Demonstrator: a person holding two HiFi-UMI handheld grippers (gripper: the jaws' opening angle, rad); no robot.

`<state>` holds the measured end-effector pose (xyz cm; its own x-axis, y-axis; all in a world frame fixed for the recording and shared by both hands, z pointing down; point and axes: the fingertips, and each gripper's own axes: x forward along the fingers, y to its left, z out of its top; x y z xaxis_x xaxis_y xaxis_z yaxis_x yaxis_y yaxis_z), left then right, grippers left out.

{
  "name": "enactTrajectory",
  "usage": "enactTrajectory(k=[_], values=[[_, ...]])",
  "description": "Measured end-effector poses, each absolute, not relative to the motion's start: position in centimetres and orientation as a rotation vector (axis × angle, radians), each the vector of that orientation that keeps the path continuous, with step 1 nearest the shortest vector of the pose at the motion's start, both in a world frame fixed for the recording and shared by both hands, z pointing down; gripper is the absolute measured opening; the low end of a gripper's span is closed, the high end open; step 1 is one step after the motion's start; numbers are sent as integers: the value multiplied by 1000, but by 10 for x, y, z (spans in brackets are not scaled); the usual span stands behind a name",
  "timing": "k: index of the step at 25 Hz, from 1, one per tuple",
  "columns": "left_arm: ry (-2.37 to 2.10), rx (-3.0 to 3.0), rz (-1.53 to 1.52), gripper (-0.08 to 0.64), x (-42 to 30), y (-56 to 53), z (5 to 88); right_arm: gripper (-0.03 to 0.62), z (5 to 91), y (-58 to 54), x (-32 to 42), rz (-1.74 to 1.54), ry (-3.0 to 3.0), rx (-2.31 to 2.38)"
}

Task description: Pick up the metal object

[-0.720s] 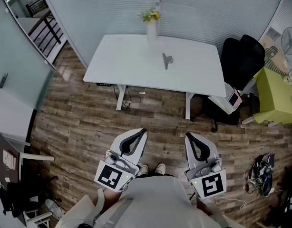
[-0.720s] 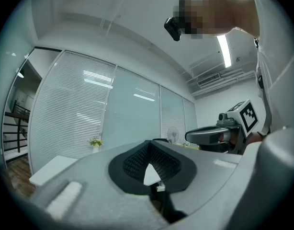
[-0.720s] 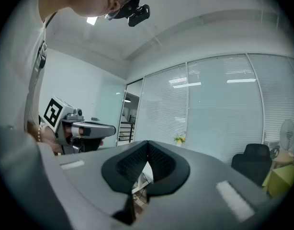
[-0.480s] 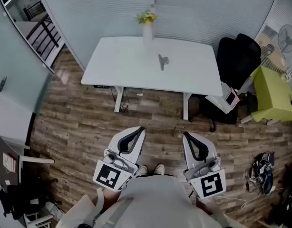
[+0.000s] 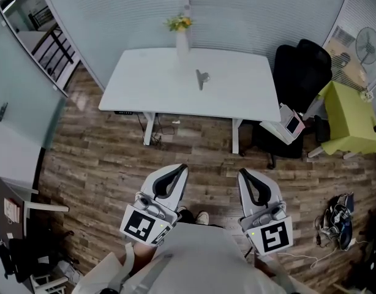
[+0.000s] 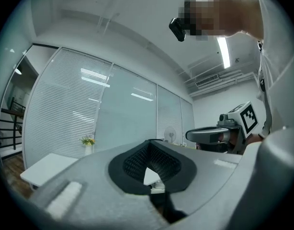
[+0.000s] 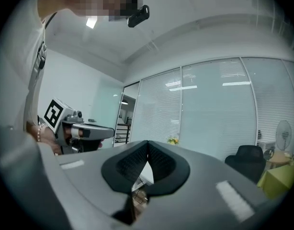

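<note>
A small grey metal object (image 5: 202, 77) lies near the middle of the white table (image 5: 145, 84), far ahead of me. Both grippers hang close to my body over the wooden floor, well short of the table. My left gripper (image 5: 183, 168) is shut, its jaw tips meeting with nothing between them; it shows the same in its own view (image 6: 148, 142). My right gripper (image 5: 242, 173) is also shut and empty, tips together in the right gripper view (image 7: 147, 142). Each gripper appears in the other's view, held level.
A white vase with yellow flowers (image 5: 180, 34) stands at the table's far edge. A black office chair (image 5: 301, 72) and a green cabinet (image 5: 350, 118) sit to the right. A bag (image 5: 336, 222) lies on the floor at right. Glass walls with blinds close the back.
The table and the metal object have shifted slightly left in the head view. Both grippers keep about the same place and stay shut.
</note>
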<state>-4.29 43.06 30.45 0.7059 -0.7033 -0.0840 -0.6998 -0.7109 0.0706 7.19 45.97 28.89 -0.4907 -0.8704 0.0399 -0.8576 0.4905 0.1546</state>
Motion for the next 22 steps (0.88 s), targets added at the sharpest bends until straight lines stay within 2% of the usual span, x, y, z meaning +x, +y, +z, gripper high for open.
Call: enactTrajectory(k=[10, 22], values=[[-1218, 2863, -162, 6, -43, 400, 310, 2, 295, 430, 73, -187, -2631, 1488], [-1192, 2867, -193, 6, -74, 301, 311, 2, 299, 332, 38, -179, -2651, 1462]])
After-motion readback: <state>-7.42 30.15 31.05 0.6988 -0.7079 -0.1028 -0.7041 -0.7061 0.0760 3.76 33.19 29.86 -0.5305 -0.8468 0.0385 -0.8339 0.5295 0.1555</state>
